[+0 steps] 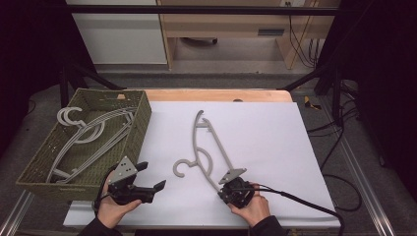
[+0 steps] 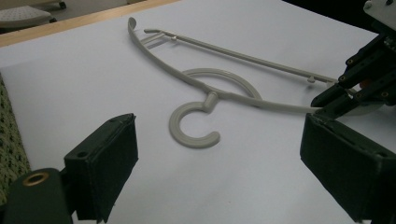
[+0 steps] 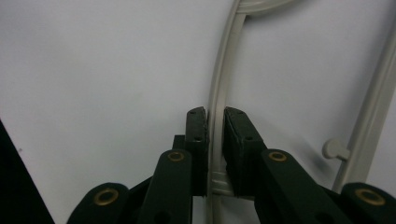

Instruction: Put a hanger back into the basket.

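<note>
A grey plastic hanger (image 1: 206,147) lies flat on the white sheet (image 1: 265,132), its hook (image 1: 183,168) pointing toward the left. My right gripper (image 1: 227,180) is shut on the hanger's near end; in the right gripper view both pads squeeze the curved arm (image 3: 215,116) of the hanger between them. My left gripper (image 1: 151,177) hovers open to the left of the hook, with nothing between its jaws. In the left gripper view the hook (image 2: 192,126) lies on the sheet beyond the spread jaws, and the right gripper (image 2: 338,100) shows at the far right on the hanger's end.
A woven green basket (image 1: 137,128) at the left of the table holds several more grey hangers (image 1: 91,132). A black cable (image 1: 305,201) trails from the right gripper across the sheet's front right. The wooden table edge (image 1: 216,95) runs behind the sheet.
</note>
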Action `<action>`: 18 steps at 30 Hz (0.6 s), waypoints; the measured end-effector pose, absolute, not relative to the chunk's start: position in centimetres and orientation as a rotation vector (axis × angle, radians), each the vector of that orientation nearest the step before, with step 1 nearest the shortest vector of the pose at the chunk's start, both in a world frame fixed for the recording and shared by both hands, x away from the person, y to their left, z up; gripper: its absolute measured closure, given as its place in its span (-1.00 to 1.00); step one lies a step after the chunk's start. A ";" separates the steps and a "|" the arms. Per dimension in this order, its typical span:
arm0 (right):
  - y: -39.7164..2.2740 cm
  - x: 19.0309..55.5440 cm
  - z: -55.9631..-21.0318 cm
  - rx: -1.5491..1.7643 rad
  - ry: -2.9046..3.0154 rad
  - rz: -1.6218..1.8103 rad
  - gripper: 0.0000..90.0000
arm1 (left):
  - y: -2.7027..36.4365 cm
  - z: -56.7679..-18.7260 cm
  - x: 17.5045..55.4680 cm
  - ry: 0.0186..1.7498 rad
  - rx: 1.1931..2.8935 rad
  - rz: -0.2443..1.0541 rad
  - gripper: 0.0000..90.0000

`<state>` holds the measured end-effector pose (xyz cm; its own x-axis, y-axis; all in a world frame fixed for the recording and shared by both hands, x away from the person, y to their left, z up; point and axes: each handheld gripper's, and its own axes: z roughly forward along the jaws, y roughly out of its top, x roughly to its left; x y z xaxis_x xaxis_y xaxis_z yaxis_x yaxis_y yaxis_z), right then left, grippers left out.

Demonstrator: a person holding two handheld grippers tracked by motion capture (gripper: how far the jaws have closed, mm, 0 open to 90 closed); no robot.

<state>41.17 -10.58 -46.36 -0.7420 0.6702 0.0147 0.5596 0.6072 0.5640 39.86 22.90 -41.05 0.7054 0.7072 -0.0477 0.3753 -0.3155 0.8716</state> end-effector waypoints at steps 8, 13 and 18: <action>-13.5 41.6 -46.0 1.058 2.654 0.747 0.81 | 22.7 -41.1 39.8 0.824 1.948 0.425 -0.75; -13.4 41.8 -46.1 1.051 2.661 0.751 0.73 | 22.6 -41.1 39.8 0.823 1.950 0.421 -0.75; -13.4 42.0 -46.0 1.044 2.681 0.736 0.75 | 22.5 -41.2 39.8 0.821 1.959 0.419 -0.75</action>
